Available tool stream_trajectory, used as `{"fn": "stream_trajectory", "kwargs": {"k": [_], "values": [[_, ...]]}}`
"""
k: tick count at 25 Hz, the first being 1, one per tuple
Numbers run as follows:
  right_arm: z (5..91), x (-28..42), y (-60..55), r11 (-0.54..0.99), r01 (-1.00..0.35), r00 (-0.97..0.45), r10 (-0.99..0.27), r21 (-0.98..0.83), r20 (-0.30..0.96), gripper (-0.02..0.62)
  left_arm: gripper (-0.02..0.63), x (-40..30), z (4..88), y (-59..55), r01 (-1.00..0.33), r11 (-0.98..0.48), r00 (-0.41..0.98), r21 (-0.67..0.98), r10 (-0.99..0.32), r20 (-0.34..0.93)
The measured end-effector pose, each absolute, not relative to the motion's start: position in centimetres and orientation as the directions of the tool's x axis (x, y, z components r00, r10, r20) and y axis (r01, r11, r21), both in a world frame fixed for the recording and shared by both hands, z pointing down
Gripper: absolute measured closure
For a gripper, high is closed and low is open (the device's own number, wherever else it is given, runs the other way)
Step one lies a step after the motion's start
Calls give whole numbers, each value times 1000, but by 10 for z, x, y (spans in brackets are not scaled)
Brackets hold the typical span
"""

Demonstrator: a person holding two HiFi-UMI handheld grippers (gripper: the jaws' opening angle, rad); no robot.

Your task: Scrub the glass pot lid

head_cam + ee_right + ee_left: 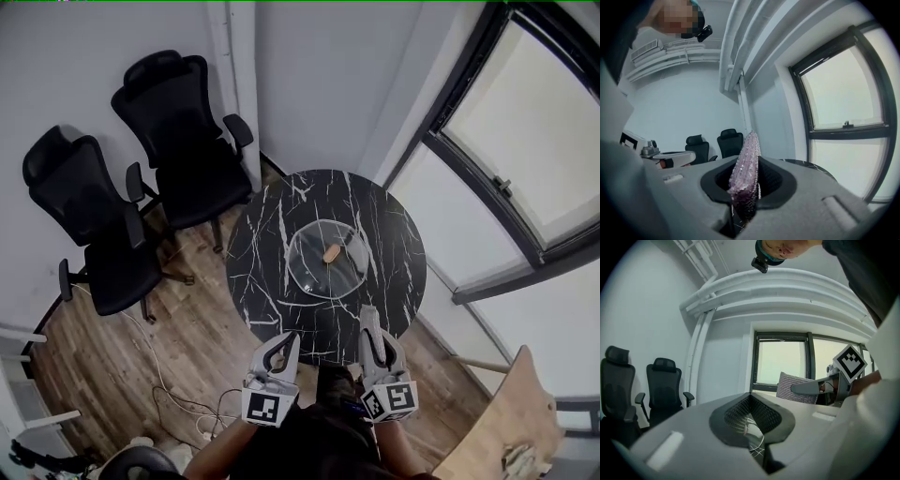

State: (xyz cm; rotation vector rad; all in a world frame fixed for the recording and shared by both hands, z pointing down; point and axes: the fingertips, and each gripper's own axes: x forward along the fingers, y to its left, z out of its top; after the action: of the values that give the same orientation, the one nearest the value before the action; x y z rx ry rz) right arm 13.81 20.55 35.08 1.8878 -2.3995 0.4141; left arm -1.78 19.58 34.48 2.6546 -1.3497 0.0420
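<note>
I hold the left gripper [284, 342] near the table [267, 220] edge, jaws together, empty. The right gripper [369, 317], alongside, clamps a purple scrubber [745, 173].

Lid [319, 269] on table [267, 234] centre; two chairs [178, 141] left of table, by wall; window [525, 122] right.

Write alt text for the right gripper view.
The right gripper has its fingers shut on a sparkly purple scrubbing cloth that sticks up between them. Behind stand two black office chairs and, at right, a large window.
</note>
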Motion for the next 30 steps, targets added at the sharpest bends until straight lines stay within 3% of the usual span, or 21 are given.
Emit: {"fn": "stream_trajectory", "kwargs": {"k": [17,30], "values": [[416,240,56,313,-931,-354,-900,-189,256,522,603,81,434,76,-866,-492,497,89,-827,264],[471,244,-3,420,-886,-463,-817,-194,343,522,603,108,450,3,-904,-423,417,59,-845,334]]}}
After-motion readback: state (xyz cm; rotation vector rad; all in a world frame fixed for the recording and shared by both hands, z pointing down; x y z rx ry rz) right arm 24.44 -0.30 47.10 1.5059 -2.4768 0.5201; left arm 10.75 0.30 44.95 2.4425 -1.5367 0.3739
